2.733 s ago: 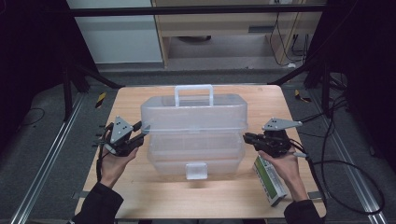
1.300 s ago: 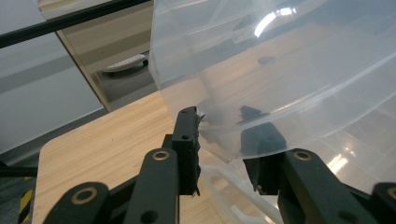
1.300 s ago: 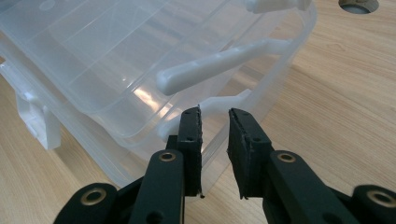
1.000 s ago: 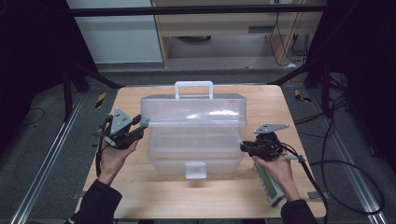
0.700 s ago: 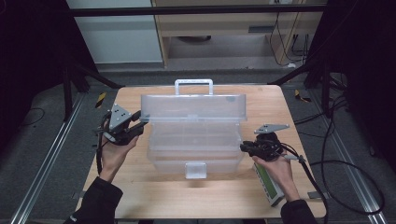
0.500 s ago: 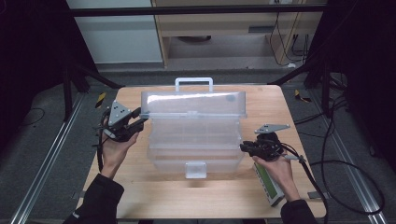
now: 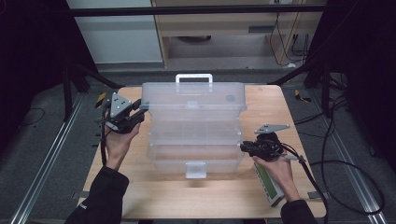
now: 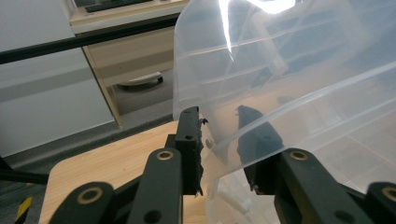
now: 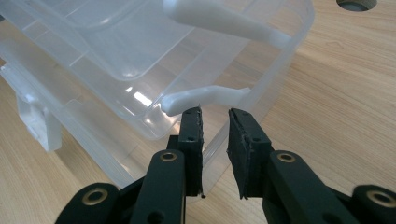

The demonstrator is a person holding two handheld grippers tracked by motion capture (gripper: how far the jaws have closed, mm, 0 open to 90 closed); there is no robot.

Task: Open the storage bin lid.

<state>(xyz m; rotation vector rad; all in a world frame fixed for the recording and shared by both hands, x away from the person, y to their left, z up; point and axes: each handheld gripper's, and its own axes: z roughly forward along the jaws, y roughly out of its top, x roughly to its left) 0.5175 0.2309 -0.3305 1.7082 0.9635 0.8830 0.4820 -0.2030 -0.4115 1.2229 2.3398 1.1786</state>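
Lid [image 7: 194, 95] lifted higher off clear box [image 7: 196, 151] (trays bare).

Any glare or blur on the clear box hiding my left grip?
Left gripper view: a bright glare patch on the lid, and one claw pad shows dimly through the plastic. High view: the box is evenly lit and soft. Right gripper view: sharp, small highlights only.

Clear tiered box [image 7: 194, 128], lid apparently raised
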